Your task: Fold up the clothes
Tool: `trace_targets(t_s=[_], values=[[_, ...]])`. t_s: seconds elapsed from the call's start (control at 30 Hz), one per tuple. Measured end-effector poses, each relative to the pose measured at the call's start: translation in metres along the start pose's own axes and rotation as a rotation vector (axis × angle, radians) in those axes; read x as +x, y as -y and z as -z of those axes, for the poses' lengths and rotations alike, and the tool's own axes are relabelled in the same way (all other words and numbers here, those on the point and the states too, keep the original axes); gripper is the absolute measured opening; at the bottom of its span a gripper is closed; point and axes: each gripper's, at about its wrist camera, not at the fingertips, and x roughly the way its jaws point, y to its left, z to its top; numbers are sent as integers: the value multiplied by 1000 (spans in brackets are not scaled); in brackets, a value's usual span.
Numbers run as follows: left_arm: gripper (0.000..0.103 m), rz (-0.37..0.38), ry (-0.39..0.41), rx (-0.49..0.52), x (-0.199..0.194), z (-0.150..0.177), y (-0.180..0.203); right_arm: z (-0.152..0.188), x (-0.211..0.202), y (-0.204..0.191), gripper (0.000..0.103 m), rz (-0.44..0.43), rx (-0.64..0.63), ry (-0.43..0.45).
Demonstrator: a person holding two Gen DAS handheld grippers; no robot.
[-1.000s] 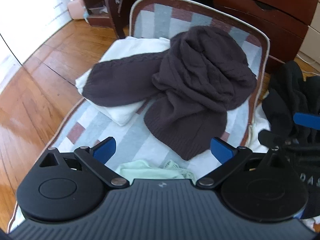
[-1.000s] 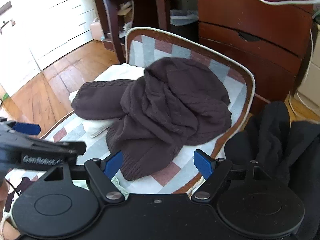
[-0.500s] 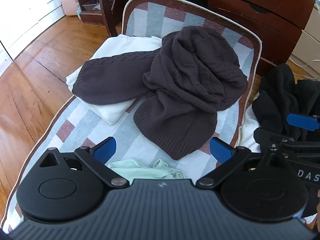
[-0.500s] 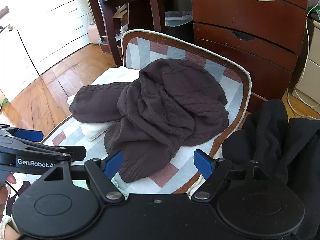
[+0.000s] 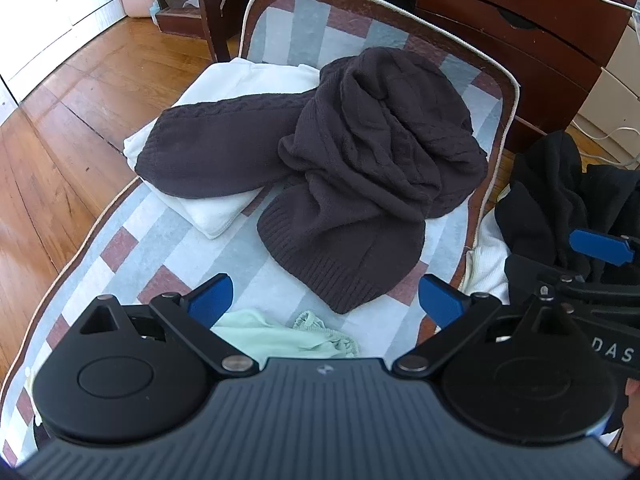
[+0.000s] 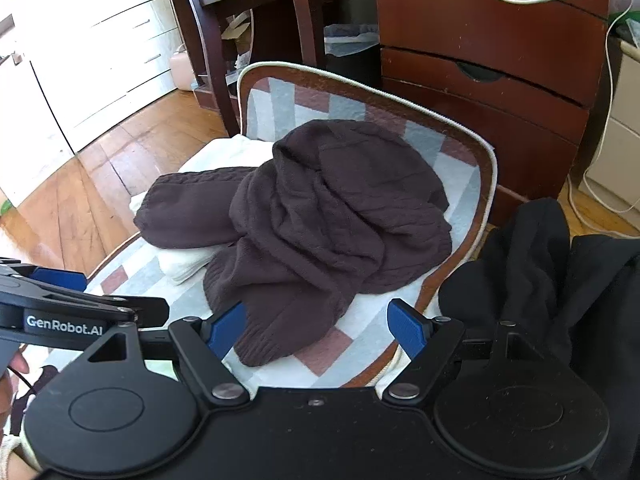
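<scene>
Both claws, the left claw [image 5: 324,296] and the right claw [image 6: 316,324], are hanging wide open and empty above the checked mat [image 5: 132,248], where the brown sweater [image 5: 360,168] is lying crumpled, partly over a folded white garment [image 5: 216,216]; its folding is not yet begun.

Both wrist cameras look forward and down along their blue-tipped fingers at the checked mat [image 5: 276,280], close above its near end; each frames the brown knit sweater [image 5: 360,168] and the other's gripper edge.
</scene>
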Motion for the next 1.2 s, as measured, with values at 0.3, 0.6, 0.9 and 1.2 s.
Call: trace_targets(t_s=[0.3,0.6,0.9,1.2], values=[[101,22,-12,-12,2,2,-3,1,-1,0,82,-15,6,-7],[101,14,8,-76,0,0,-14,2,-2,0,82,-8,13,0],[101,25,-15,-76,5,1,-12,2,2,2,82,-14,11,-9],[100,74,-24,-134,12,-9,-17,3,9,11,82,-80,34,15]])
